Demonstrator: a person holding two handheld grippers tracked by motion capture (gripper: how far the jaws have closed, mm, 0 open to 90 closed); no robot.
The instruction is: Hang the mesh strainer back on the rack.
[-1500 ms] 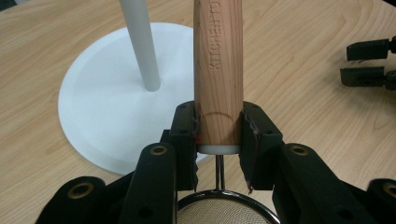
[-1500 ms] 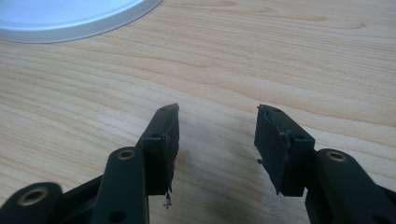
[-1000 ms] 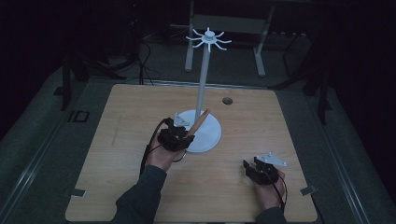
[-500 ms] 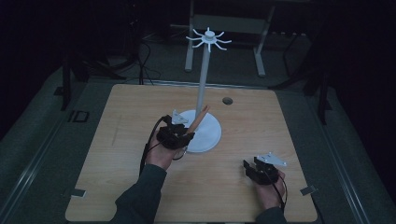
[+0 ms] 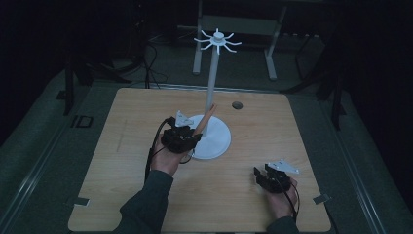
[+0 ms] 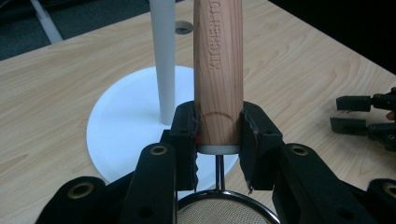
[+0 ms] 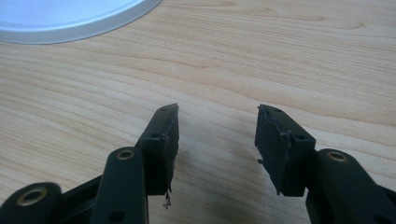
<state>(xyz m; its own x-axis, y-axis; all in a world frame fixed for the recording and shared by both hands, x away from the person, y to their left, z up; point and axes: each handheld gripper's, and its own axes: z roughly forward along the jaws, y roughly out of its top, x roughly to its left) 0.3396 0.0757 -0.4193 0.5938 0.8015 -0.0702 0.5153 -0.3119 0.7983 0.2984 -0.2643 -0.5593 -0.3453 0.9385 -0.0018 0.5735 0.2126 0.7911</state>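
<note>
My left gripper (image 6: 218, 135) is shut on the wooden handle (image 6: 218, 70) of a small wire-mesh strainer (image 6: 222, 212); the mesh bowl lies toward my hand and the handle (image 5: 206, 118) points up and away. It hovers over the white round base (image 5: 214, 141) of a tall white stand (image 5: 213, 73) with hook arms at the top (image 5: 217, 40). The stand's pole (image 6: 163, 56) rises just left of the handle. My right gripper (image 7: 217, 126) is open above bare table, and sits at the front right (image 5: 269, 176) in the high view.
The wooden table (image 5: 122, 146) has a small dark round hole (image 5: 237, 105) behind the stand. A slice of the stand's base (image 7: 70, 18) lies beyond the right gripper. Dark floor, cables and metal frame legs (image 5: 270, 53) surround the table.
The left gripper holds the strainer nearly in place, the handle tilting slightly more upright toward the pole. The right gripper has not moved.
</note>
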